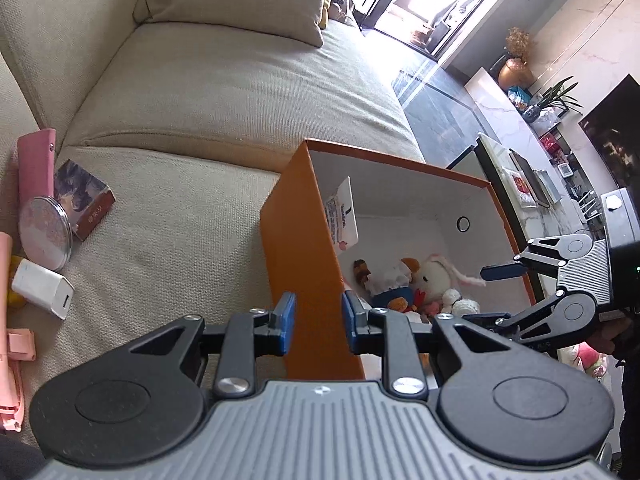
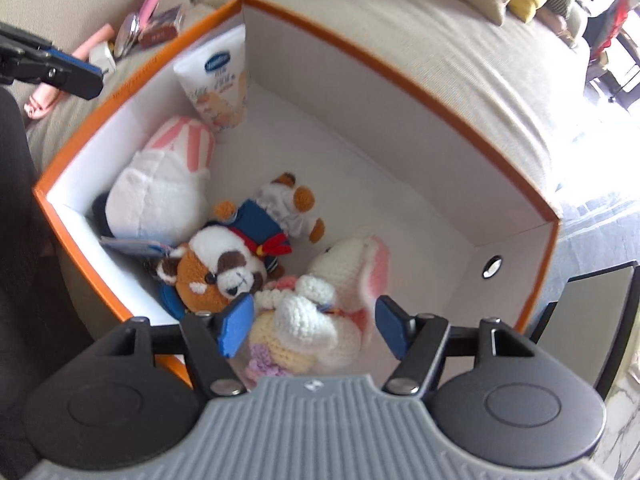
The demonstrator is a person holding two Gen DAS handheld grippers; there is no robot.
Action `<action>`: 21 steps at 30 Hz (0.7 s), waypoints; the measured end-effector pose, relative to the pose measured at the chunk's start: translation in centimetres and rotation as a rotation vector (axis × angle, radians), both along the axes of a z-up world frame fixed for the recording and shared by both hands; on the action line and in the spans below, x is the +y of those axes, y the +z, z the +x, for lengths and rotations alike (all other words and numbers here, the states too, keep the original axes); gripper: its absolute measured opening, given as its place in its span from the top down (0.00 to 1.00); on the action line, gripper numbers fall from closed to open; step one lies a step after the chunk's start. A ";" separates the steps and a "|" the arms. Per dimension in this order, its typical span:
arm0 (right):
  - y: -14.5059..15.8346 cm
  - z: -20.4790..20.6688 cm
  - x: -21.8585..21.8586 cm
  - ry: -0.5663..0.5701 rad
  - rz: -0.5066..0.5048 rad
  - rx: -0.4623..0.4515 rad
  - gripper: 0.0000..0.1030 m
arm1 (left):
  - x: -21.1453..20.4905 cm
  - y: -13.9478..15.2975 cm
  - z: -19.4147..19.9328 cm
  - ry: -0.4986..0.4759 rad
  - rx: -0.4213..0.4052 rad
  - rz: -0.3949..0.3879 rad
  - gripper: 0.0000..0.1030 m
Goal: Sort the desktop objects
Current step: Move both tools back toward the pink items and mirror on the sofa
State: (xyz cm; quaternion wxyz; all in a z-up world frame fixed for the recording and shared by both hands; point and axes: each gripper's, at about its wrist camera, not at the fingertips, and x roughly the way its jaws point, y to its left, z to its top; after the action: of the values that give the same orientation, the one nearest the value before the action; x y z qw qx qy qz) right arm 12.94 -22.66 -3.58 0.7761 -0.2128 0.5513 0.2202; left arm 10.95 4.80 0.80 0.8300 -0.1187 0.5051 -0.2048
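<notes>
Holding four plush toys (image 2: 224, 268), orange box (image 2: 400, 68), left tongs (image 1: 316, 322) clamping its wall, right tongs (image 2: 310, 326) released.

The left gripper (image 1: 318, 322) sits at the lower centre of its own view, blue pads a narrow gap apart, seemingly pinching a thin upright wall, though contact is hard to confirm. The right gripper (image 2: 314, 326), low in its own frame, points steeply downward with its jaws spread wide, pressing nothing.

Matt cardboard box (image 2: 420, 92), crocheted yarn rabbit (image 2: 340, 280) — woven cloth sofa (image 1: 240, 92)
</notes>
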 end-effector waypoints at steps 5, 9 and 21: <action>3.1 0.1 0.5 -0.060 0.113 -0.116 0.34 | 2.3 1.6 0.3 0.033 -0.055 0.021 0.73; 5.5 2.4 4.6 -0.028 0.143 -0.198 0.37 | 4.8 2.2 1.3 0.102 -0.095 0.094 0.73; 5.4 9.3 18.2 0.041 0.245 -0.175 0.47 | 13.6 0.7 6.1 0.258 -0.061 0.158 0.73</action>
State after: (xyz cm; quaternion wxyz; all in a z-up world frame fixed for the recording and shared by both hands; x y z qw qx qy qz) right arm 22.25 -4.44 1.80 0.8366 -0.1463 0.4461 0.2822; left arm 17.04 18.38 1.50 0.8712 -0.1105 0.4747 -0.0594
